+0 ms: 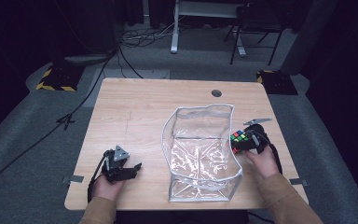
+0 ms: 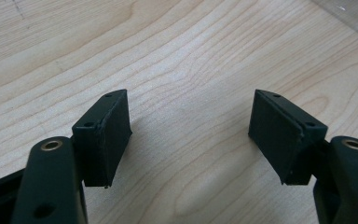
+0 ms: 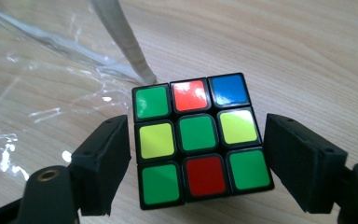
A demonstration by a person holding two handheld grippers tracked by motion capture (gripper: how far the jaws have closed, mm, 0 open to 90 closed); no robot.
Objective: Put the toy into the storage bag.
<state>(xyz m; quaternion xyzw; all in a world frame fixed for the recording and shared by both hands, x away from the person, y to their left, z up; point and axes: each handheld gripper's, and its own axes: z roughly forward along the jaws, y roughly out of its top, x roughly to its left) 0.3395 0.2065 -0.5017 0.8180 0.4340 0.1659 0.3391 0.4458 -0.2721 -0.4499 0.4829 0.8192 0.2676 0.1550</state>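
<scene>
A scrambled Rubik's cube sits between the jaws of my right gripper, and both black pads touch its sides. The face toward the camera is mostly green, with red, yellow and blue squares. The cube is just right of a clear plastic zip bag with a silver trim. My left gripper rests low over bare wood at the front left, open with nothing between its jaws.
The wooden table has a round cable hole at the back right. Beyond the far edge are cables, yellow-black floor plates and a chair. The bag's trim runs close to the cube's far left corner.
</scene>
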